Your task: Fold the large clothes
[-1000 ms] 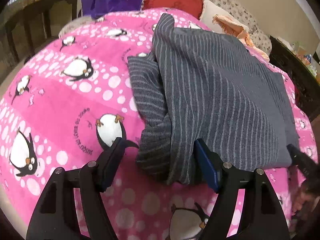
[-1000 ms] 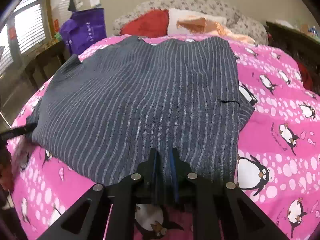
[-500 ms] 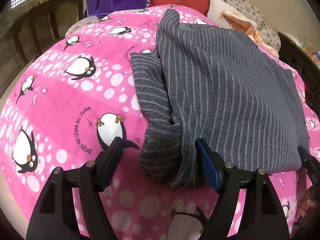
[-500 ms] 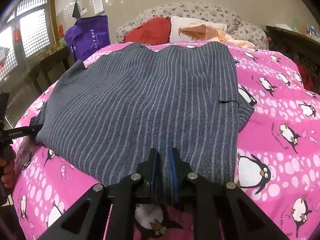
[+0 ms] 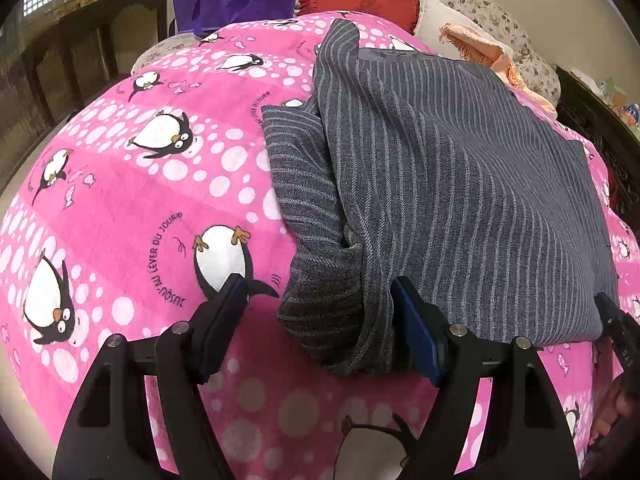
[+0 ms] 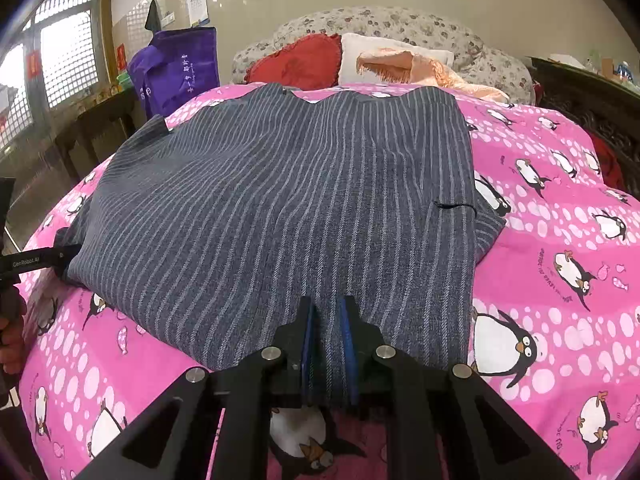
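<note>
A large grey striped garment (image 5: 440,184) lies spread on a pink penguin blanket (image 5: 140,200); it also fills the right wrist view (image 6: 300,208). My left gripper (image 5: 320,308) is open, its jaws wide apart around the garment's bunched near-left corner. My right gripper (image 6: 326,316) is shut on the garment's near hem, cloth pinched between the blue pads. The right gripper's tip shows at the garment's near right corner in the left wrist view (image 5: 612,316). The left gripper shows at the far left of the right wrist view (image 6: 40,260).
The bed holds a red cushion (image 6: 300,62), a white pillow (image 6: 380,52) and a peach cloth (image 6: 420,68) at its head. A purple bag (image 6: 176,72) stands by a dark side table (image 5: 80,40) on the left. Dark furniture (image 6: 592,96) stands on the right.
Both views have pulled back a little from the garment. The left jaws stay open around the bunched corner and the right stays shut on the hem.
</note>
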`<action>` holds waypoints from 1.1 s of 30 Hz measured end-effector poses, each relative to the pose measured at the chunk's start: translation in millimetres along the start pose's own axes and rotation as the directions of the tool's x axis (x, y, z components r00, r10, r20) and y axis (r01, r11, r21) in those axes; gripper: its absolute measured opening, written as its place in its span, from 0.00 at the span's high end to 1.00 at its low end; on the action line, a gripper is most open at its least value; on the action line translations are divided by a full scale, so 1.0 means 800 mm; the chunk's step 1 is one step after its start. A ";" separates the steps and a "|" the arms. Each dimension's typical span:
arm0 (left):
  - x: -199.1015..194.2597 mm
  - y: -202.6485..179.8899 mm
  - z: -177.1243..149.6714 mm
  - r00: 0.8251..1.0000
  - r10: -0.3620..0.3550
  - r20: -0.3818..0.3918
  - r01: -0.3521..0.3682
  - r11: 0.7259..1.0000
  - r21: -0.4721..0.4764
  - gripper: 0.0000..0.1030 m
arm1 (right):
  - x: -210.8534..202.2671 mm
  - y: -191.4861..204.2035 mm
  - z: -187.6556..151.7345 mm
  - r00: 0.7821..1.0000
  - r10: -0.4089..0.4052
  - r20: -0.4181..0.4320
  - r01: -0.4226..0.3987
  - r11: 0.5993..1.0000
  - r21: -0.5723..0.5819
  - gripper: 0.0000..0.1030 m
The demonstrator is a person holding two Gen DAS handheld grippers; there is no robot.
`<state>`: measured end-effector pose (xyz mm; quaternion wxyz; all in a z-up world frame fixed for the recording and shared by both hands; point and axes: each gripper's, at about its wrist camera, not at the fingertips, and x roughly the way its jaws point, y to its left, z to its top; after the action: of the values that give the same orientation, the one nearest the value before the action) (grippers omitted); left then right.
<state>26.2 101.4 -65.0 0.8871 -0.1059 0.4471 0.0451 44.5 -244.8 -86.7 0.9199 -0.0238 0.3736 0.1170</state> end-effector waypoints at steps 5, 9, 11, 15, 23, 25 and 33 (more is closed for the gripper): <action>-0.001 -0.001 -0.001 1.000 0.003 0.001 -0.003 1.000 0.001 0.26 | 0.000 0.000 0.000 1.000 0.009 0.003 -0.009 1.000 0.008 0.88; -0.001 0.000 -0.001 1.000 0.004 0.001 -0.004 1.000 0.001 0.26 | -0.001 -0.001 0.000 1.000 0.015 0.005 -0.015 1.000 0.013 0.88; -0.001 0.000 -0.001 1.000 0.004 0.002 -0.004 1.000 0.002 0.26 | -0.001 0.000 0.000 1.000 0.016 0.006 -0.016 1.000 0.015 0.88; -0.001 0.000 -0.001 1.000 0.004 0.002 -0.004 1.000 0.003 0.26 | -0.001 -0.001 0.000 1.000 0.018 0.006 -0.018 1.000 0.015 0.88; -0.001 0.000 -0.002 1.000 0.002 0.006 -0.002 1.000 0.002 0.26 | -0.002 -0.001 0.000 1.000 0.014 0.008 -0.014 1.000 0.012 0.88; -0.001 0.000 -0.002 1.000 0.002 0.008 -0.002 1.000 0.001 0.26 | -0.002 -0.002 0.000 1.000 0.015 0.008 -0.016 1.000 0.012 0.88; -0.003 0.000 -0.003 1.000 -0.011 0.018 0.011 1.000 -0.002 0.25 | -0.004 -0.001 0.003 1.000 0.023 0.005 -0.023 1.000 0.018 0.86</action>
<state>22.9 101.2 -65.0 0.8912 -0.1090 0.4383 0.0417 44.2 -245.7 -82.5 0.9195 -0.0111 0.3726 0.1243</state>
